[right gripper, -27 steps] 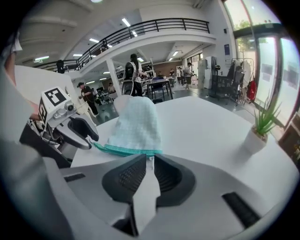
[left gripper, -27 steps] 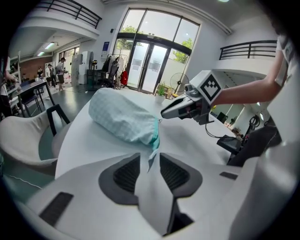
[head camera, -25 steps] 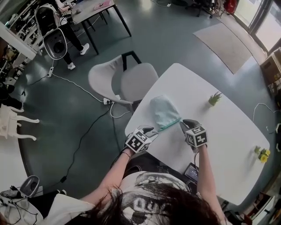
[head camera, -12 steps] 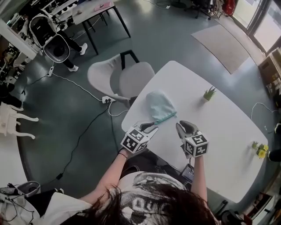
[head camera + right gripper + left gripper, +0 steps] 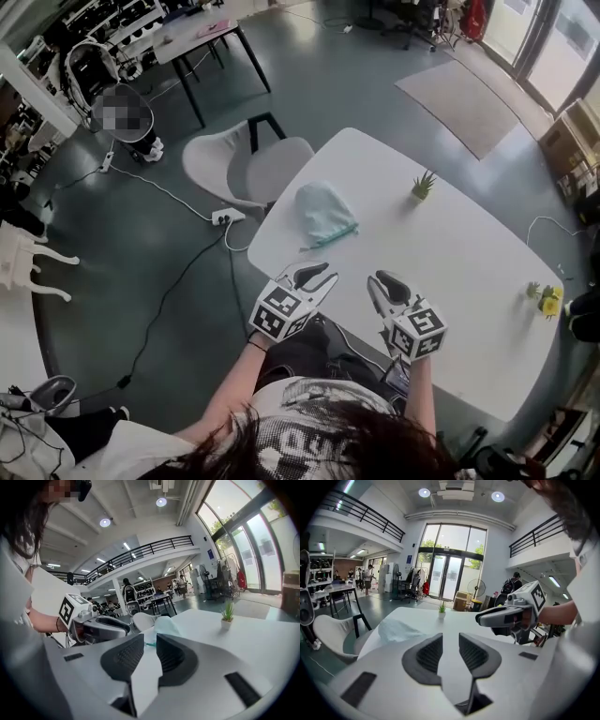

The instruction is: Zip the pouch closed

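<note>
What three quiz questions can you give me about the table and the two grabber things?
1. True or false: the left gripper is holding the pouch.
2. What stands on the table beyond the pouch? A: small potted plant. B: mug. C: book.
3. What is between the right gripper's jaws?
Key:
1. False. Its jaws have just been closing a little but stand apart and empty, and the pouch lies alone on the table.
2. A.
3. Nothing. Its jaws have just been opening and stand apart.
</note>
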A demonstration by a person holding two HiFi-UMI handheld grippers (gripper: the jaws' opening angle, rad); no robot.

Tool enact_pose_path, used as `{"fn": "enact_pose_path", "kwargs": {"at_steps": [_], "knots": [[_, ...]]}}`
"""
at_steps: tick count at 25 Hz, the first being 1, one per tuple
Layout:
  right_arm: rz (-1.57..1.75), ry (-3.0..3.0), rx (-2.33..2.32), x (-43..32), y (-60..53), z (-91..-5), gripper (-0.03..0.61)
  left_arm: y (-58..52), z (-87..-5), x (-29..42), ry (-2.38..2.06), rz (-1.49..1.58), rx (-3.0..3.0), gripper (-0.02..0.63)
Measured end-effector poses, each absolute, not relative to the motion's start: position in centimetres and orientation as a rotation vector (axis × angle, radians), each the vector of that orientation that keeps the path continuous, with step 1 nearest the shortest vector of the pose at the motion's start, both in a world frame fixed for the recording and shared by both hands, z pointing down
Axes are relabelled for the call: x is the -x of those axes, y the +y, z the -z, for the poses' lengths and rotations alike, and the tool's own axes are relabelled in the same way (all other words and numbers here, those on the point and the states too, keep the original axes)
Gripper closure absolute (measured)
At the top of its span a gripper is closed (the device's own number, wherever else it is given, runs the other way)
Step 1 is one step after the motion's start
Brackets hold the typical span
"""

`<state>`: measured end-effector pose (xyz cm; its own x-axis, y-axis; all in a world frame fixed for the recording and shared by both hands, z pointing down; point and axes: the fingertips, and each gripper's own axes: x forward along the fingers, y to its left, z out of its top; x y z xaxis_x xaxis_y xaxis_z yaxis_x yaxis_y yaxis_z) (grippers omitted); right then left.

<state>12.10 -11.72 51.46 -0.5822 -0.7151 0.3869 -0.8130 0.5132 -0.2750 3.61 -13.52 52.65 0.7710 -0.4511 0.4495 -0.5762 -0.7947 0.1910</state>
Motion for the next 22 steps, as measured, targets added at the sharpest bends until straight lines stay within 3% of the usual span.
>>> {"fn": "enact_pose_path", "kwargs": {"at_steps": [12, 22], "knots": [[-0.577, -2.619, -1.204, -12.9, -1.6, -49.1, 0.494, -2.3, -50.0, -6.0, -0.896, -0.456, -2.645, 0.525], [-0.583, -2.661, -1.182, -11.9, 1.7, -48.5, 0.495, 0.9, -48.7, -5.3, -0.935, -0.483, -2.651, 0.555]]}}
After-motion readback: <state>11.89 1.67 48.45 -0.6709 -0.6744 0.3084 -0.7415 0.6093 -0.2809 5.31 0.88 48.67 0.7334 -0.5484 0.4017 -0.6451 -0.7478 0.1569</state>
